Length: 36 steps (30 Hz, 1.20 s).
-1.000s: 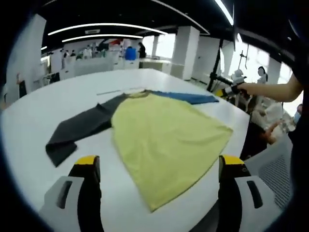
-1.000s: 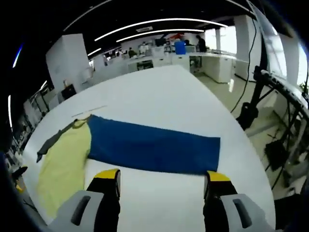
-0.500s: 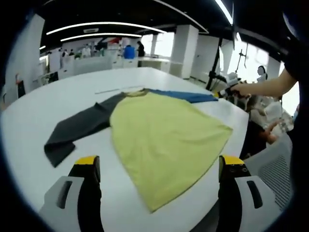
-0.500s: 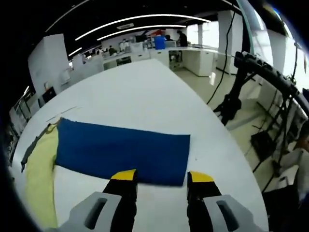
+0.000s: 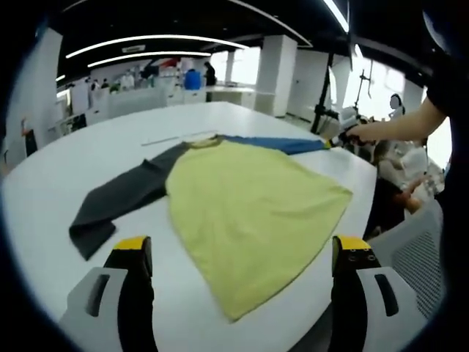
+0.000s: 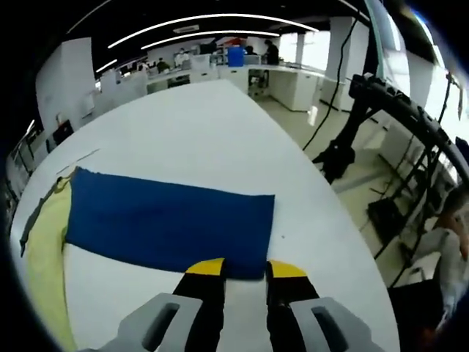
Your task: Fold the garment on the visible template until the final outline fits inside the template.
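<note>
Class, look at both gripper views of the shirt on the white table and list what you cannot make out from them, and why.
- Right gripper, right gripper view: jaws nearly together at the blue sleeve cuff; whether they pinch cloth is unclear.
- Template outline: only a thin strip beyond the collar, left gripper view; the yellow body covers the rest.
- Grey sleeve, right gripper view: cut off at the edge.

White table (image 5: 51, 183), rounded edge. Garment (image 5: 249, 205) spread flat on top: yellow body in middle, dark grey sleeve (image 5: 117, 202) stretched out one side, blue sleeve (image 6: 165, 220) flat toward other side, its cuff near table edge. Thin strip (image 5: 165, 139) on tabletop just beyond collar.
</note>
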Motion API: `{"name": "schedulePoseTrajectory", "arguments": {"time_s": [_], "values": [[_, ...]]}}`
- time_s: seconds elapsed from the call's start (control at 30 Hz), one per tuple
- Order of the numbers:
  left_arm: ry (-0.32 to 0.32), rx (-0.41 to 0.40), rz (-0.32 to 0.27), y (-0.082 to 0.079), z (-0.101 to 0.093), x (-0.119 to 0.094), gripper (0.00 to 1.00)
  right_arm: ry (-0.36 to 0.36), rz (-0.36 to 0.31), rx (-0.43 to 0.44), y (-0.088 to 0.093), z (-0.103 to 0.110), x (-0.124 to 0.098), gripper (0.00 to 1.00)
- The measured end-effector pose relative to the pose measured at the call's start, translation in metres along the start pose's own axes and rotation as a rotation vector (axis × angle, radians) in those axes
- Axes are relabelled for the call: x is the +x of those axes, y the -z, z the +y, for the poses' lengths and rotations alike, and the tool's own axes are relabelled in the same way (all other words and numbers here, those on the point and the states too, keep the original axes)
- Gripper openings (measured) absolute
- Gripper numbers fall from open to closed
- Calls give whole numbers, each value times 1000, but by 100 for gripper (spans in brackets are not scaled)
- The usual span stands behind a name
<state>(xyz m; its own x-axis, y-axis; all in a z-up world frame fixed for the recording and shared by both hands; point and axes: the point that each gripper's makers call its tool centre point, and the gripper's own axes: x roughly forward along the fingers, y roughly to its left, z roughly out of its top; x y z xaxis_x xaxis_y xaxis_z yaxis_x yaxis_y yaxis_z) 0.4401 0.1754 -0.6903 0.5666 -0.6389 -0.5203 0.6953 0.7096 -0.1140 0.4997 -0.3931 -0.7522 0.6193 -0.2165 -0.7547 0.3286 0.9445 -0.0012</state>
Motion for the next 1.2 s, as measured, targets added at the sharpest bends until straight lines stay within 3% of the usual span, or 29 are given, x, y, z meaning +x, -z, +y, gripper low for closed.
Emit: {"name": "schedulePoseTrajectory", "arguments": {"time_s": [0.43, 0.73, 1.2], "values": [[-1, -2, 27, 5, 1, -3, 99, -3, -8, 19, -3, -4, 3, 0], [-8, 0, 26, 3, 2, -3, 99, -11, -3, 41, -2, -1, -1, 0], [0, -2, 22, 1, -1, -1, 99, -41, -88, 59, -24, 4, -17, 0]]}}
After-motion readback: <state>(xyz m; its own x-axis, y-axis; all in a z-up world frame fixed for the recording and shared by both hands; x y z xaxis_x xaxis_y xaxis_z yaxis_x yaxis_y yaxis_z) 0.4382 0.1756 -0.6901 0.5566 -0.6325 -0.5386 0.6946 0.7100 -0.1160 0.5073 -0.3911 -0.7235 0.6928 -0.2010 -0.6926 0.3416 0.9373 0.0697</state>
